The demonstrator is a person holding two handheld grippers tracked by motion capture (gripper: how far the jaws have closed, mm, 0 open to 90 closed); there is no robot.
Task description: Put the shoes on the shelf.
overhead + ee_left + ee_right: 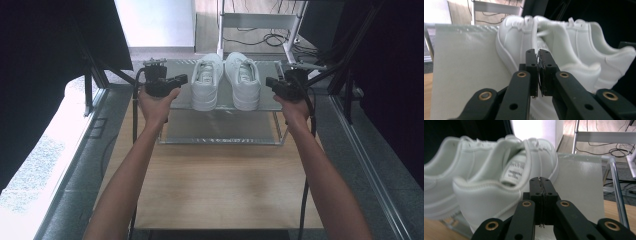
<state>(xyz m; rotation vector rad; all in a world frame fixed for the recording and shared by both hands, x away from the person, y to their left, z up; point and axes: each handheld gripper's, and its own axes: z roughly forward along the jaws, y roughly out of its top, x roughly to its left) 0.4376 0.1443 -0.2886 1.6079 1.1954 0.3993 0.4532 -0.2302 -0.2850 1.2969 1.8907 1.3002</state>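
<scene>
Two white sneakers stand side by side, heels toward me, on the top shelf of a low rack: the left shoe and the right shoe. My left gripper is held level just left of the left shoe, jaws shut with nothing between them. In the left gripper view its tips point at that shoe's side, apart from it. Level beside the right shoe, my right gripper is shut and empty too. Its tips sit close to that shoe's heel.
The rack has a lower shelf and stands at the far end of a wooden table. Black curtains hang at both sides. A white metal frame and floor cables lie behind the rack.
</scene>
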